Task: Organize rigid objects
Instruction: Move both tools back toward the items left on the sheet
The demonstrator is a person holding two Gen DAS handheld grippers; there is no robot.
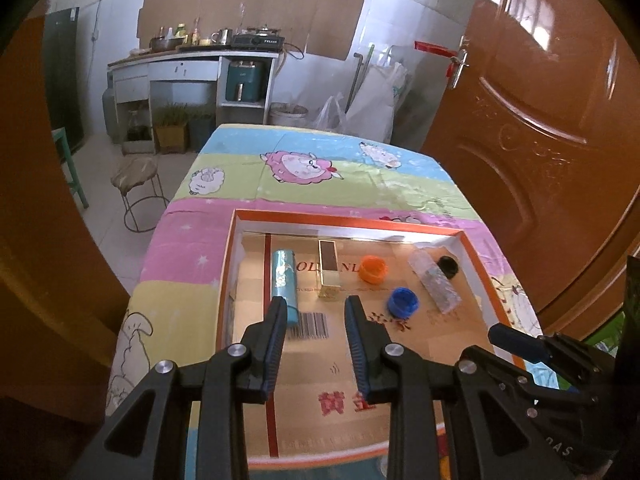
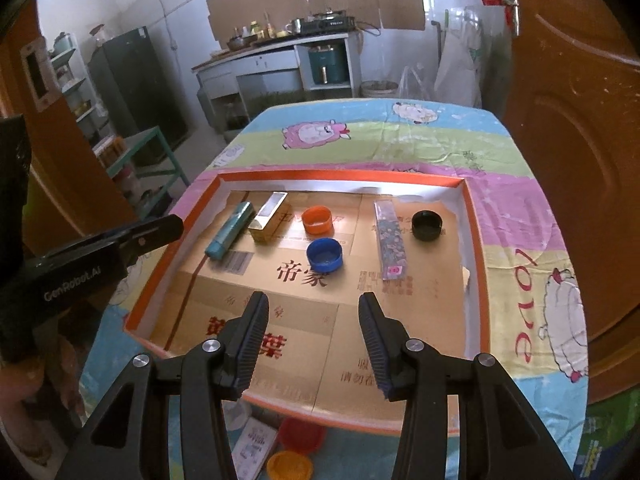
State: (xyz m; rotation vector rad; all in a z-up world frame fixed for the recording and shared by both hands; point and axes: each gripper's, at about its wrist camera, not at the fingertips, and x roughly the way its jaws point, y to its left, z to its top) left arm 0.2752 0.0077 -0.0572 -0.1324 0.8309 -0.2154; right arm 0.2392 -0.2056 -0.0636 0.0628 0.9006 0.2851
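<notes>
Rigid objects lie scattered on the cardboard floor of a shallow orange-rimmed tray [image 2: 474,216] set on a desk [image 2: 516,184] draped in a sheep-print cloth. Left gripper [image 1: 316,306]: fingers spread and empty, hovering over the tray's near left part; its left fingertip overlaps the near end of a teal tube [image 1: 285,280] in this view, though contact cannot be judged. Right gripper [image 2: 314,300]: fingers likewise spread and empty, poised over bare cardboard at the tray's near middle. Beyond the fingers, from left to right: teal tube, a gold rectangular box [image 2: 268,216] just beside it, an orange cap [image 2: 317,219] with a blue cap [image 2: 325,255] nearer the grippers, a clear patterned box [image 2: 390,238], and a black cap [image 2: 427,225] near the right wall. Nothing lies between either gripper and these items. Outside the tray's near rim, a red lid [image 2: 301,434], an orange lid [image 2: 289,466] and a small white packet [image 2: 254,446] rest on the cloth.
</notes>
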